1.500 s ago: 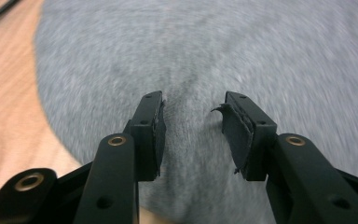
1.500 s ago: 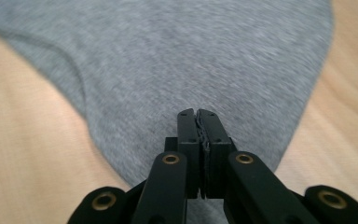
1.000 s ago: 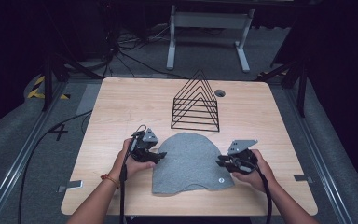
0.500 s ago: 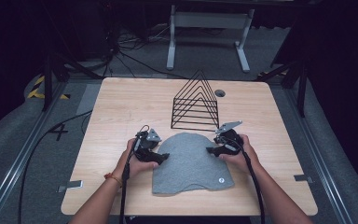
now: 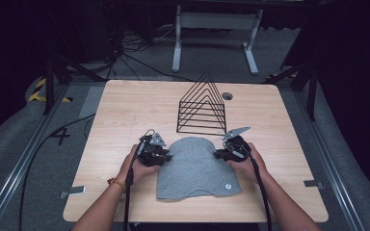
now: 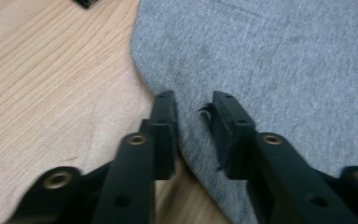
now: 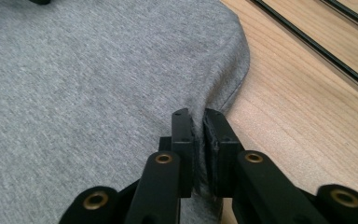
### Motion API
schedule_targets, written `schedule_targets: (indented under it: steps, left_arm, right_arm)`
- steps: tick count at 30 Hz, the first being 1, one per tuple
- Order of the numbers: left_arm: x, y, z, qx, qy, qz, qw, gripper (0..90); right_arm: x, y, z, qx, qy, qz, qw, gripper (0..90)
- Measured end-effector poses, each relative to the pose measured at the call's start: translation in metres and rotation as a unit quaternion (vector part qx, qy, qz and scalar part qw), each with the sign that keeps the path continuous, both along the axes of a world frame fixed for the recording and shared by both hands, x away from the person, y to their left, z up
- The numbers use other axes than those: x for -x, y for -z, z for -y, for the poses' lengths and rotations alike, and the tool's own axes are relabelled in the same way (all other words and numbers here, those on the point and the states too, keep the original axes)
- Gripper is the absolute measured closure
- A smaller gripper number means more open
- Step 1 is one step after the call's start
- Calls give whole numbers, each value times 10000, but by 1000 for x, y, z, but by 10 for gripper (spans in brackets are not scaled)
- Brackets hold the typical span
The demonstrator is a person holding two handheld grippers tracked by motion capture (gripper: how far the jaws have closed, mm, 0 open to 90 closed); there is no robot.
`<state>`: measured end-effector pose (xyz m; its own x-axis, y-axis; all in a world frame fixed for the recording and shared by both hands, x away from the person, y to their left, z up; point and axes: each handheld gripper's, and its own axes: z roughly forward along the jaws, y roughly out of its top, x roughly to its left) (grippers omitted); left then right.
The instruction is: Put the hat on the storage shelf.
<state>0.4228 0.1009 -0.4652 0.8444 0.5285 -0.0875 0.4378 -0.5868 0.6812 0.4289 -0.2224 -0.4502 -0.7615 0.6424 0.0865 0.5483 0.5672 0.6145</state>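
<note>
High view: wooden table (image 5: 125, 115), pale grain, rounded corners. A grey knit beanie (image 5: 196, 169) lies flat near the front edge, crown pointing away from the person, a small round badge (image 5: 226, 186) near its front right corner. Just behind it stands a black wire rack (image 5: 202, 106) of nested triangles, upright, apart from the cloth. A small dark round grommet (image 5: 227, 96) sits in the tabletop beside the rack's far right. The left gripper (image 5: 162, 157) meets the beanie's left edge; the right gripper (image 5: 218, 154) meets its right edge, both hands low on the table.

Left gripper view: the left gripper (image 6: 194, 105) has its jaws apart with a clear gap. The beanie's curved edge (image 6: 279, 70) runs between them, one jaw over bare wood, the other over cloth. Nothing is pinched.

Right gripper view: the right gripper (image 7: 196, 114) has its jaws drawn nearly together, clamped on the beanie's hem (image 7: 98, 79); the fabric puckers up into the narrow slit between them. The rack's thin black wires (image 7: 317, 46) cross the wood at upper right.
</note>
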Motion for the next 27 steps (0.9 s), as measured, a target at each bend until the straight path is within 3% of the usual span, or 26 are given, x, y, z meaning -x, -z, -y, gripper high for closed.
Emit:
schedule_targets:
  steps: [4, 6, 7, 10, 13, 16, 17, 19, 20, 21, 23, 27]
  left_arm:
    - [0, 0, 0, 51, -4, -46, 10000, 823]
    - [1, -2, 1, 2, 9, 74, 10000, 837]
    - [2, -5, 1, 98, -7, 104, 9999, 839]
    - [4, -12, 1, 127, 49, 203, 9997, 844]
    - [10, -29, 0, 291, 77, 449, 9985, 845]
    - [12, -37, -1, 419, 120, 524, 9977, 846]
    - [13, -42, -1, 408, 159, 630, 9970, 846]
    - [13, -57, 1, 504, 225, 827, 9950, 848]
    - [13, -57, 1, 504, 225, 827, 9950, 848]
    - [11, -65, 3, 537, 244, 923, 9940, 849]
    - [10, -69, 4, 569, 241, 956, 9935, 849]
    - [7, -95, 13, 494, 371, 1248, 9903, 850]
  right_arm:
    - [2, 0, 1, -36, -12, 10, 10000, 855]
    - [3, -2, 3, -86, -34, 83, 9999, 857]
    - [4, -4, 3, -125, -40, 107, 9999, 858]
    - [8, -11, 5, -196, -56, 256, 9995, 858]
    - [15, -25, 10, -317, -89, 521, 9981, 859]
    - [21, -39, 15, -447, -105, 753, 9961, 859]
    - [21, -39, 15, -447, -105, 753, 9961, 859]
    - [26, -53, 20, -541, -95, 969, 9938, 859]
    - [26, -53, 20, -541, -95, 969, 9938, 859]
    - [30, -64, 25, -600, -60, 1156, 9915, 860]
    - [30, -68, 26, -623, -42, 1199, 9908, 860]
    - [33, -88, 33, -598, 1, 1471, 9873, 860]
